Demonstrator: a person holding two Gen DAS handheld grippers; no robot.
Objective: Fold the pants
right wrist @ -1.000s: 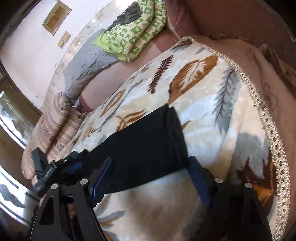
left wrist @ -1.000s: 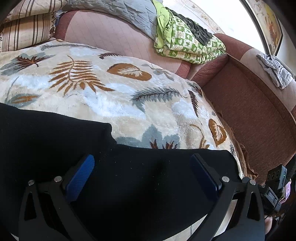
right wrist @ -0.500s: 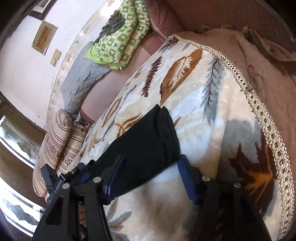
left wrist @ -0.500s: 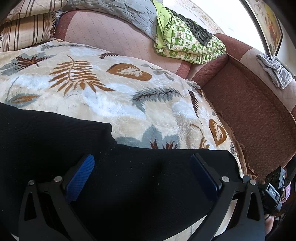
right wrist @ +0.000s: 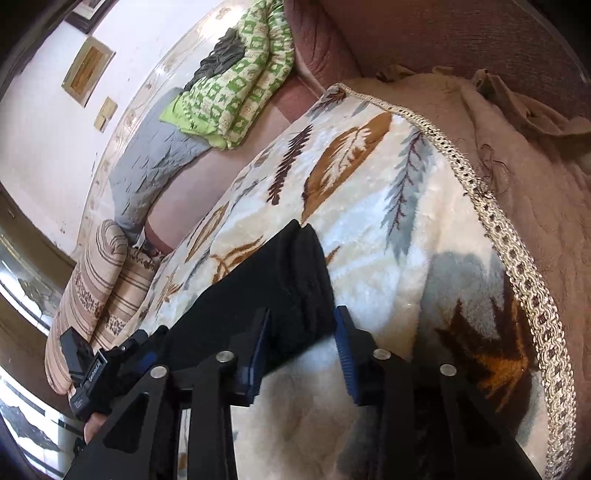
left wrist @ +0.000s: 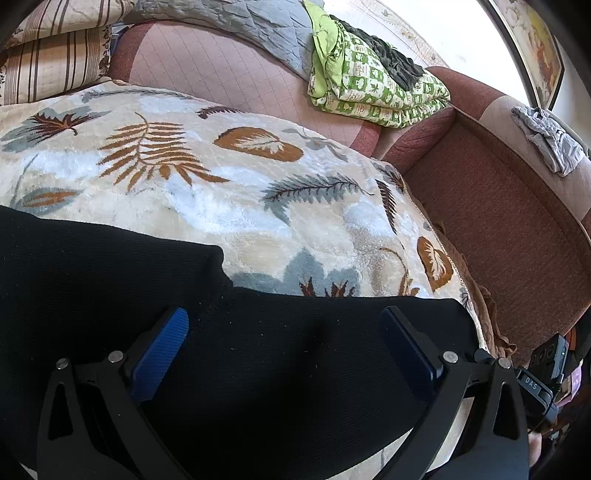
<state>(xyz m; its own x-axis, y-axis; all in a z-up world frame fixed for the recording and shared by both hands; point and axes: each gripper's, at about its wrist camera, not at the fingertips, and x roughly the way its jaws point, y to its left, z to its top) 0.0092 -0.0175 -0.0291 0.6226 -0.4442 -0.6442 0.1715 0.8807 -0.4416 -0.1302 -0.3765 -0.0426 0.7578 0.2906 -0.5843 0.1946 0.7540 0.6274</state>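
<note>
Black pants (left wrist: 258, 369) lie flat on a leaf-patterned blanket (left wrist: 221, 192) on a sofa. My left gripper (left wrist: 284, 332) is open just above the pants, its blue pads (left wrist: 162, 350) wide apart and empty. In the right wrist view the leg end of the pants (right wrist: 280, 280) lies on the blanket (right wrist: 388, 221). My right gripper (right wrist: 301, 332) straddles the corner of that leg end, its jaws partly closed with a gap left around the cloth. The left gripper shows at the lower left of the right wrist view.
A folded green checked quilt (left wrist: 373, 92) and a grey quilted cover (left wrist: 240, 26) lie on the sofa back. Striped pillows (left wrist: 48, 62) are at the far left. A grey garment (left wrist: 550, 136) lies on the right armrest. The blanket's braided edge (right wrist: 517, 258) runs along the right.
My right gripper has moved in onto the leg end of the pants and its jaws have narrowed around the corner. The left gripper and the pants under it have not moved.
</note>
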